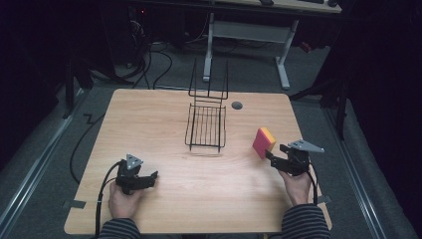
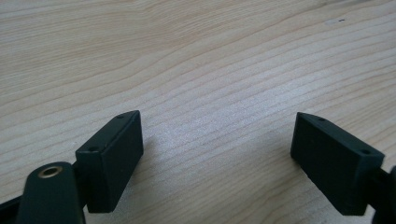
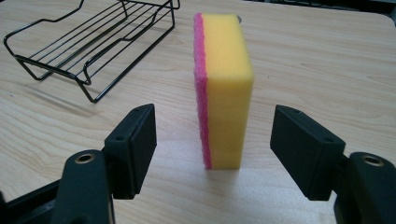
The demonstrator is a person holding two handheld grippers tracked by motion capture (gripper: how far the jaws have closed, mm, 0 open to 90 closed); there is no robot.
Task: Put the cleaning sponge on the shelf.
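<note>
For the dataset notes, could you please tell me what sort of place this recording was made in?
Probably a lab or workshop set up for recording: a bare wooden table on grey carpet, loose cables on the floor, a desk frame behind, and dark surroundings.

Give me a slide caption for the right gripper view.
Open right gripper faces an upright yellow-and-pink sponge, black wire rack behind.

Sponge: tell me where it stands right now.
The sponge stands on edge on the table's right side, just ahead of the open right tongs, right of the wire rack.
</note>
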